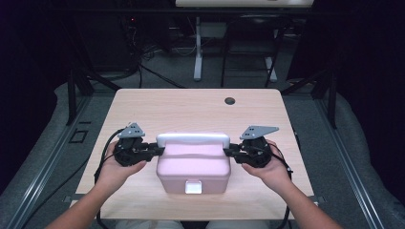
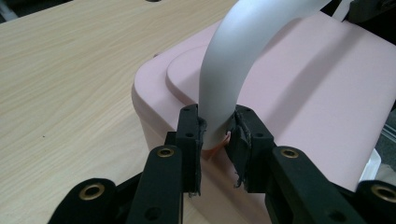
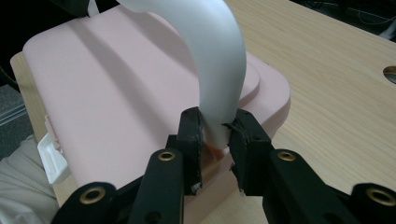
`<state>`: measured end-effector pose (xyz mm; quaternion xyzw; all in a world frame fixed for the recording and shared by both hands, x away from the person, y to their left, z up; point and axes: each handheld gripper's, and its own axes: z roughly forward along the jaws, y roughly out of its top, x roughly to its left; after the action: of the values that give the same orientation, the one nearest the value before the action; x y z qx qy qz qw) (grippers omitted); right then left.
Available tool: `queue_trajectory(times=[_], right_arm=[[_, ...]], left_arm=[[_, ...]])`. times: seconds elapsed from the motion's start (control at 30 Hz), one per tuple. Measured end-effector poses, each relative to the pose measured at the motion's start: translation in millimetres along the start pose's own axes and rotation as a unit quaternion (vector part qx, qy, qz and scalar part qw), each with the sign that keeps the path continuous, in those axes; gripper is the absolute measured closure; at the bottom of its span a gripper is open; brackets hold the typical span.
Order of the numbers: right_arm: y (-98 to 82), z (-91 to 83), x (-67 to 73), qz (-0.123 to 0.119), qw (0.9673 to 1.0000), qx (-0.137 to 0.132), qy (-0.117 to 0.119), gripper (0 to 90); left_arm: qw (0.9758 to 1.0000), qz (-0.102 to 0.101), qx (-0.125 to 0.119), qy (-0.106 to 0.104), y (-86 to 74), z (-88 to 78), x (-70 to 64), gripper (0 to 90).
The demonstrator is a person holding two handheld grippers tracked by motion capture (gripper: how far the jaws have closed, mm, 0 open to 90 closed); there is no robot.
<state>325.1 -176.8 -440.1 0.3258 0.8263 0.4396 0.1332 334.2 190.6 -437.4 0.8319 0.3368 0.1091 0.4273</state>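
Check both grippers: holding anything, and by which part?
Both clamp the pink box's white handle: left gripper on its left end near the pivot, right gripper on its right end.

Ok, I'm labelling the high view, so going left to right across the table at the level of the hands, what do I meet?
Left hand → left gripper → pink box with its white handle → right gripper → right hand. Both grippers' fingers are closed on the handle's ends.

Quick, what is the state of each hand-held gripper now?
Left hand-held gripper: shut on the pink box's curved white plastic handle.
Right hand-held gripper: shut on the same handle.
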Motion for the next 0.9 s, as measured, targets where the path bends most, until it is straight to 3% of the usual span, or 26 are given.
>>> queue_trajectory(times=[0.47,0.9], right_arm=[[-0.7,-1.9,4.1,0.002,0.9999,0.004,0.011,74.5],[8.3,-6.4,1.3,0.010,0.9998,-0.004,0.016,74.5]], left_arm=[[0.9999,-0.006,0.008,-0.002,-1.4,-5.0,-2.7,73.7],[0.9998,-0.017,0.004,-0.009,8.6,-10.1,1.8,73.5]])
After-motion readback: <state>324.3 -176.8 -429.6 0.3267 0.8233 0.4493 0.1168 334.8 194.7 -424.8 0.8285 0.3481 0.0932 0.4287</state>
